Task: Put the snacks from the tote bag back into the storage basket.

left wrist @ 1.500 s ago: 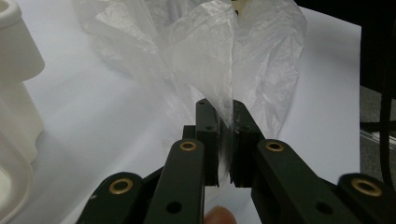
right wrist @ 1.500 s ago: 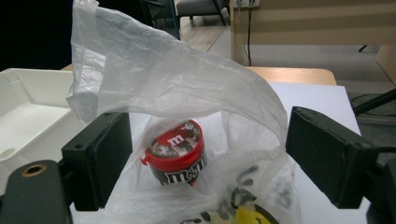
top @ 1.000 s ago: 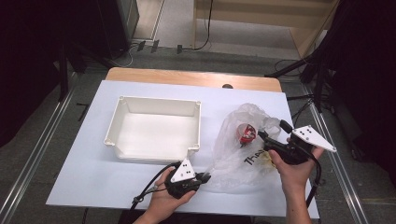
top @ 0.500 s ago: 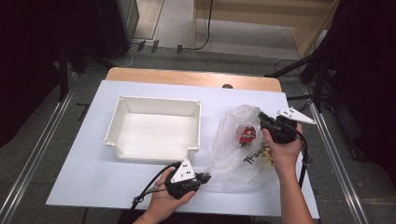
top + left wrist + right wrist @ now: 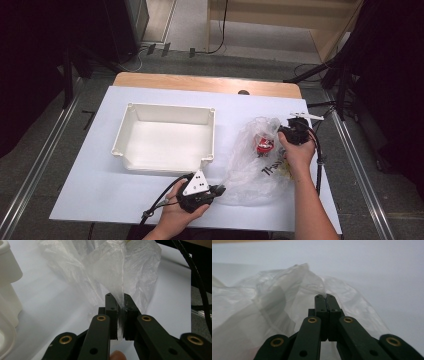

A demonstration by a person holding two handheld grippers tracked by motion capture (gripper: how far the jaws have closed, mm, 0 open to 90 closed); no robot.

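both grippers pinch the crumpled clear plastic bag (image 5: 255,165), the left gripper (image 5: 216,190) at its near corner, the right gripper (image 5: 284,131), jaws just closed, at its far rim, the bag between them.

The bag (image 5: 255,165) is thin, clear plastic film, crinkled and faintly glossy, with black print on it. The tray (image 5: 167,137) is white moulded plastic, smooth with a dull sheen. The table (image 5: 100,185) has a matt white top; a strip of light wood (image 5: 200,82) shows at its far edge. Both grippers' jaws are matt black plastic with brass-coloured rivets (image 5: 101,318).
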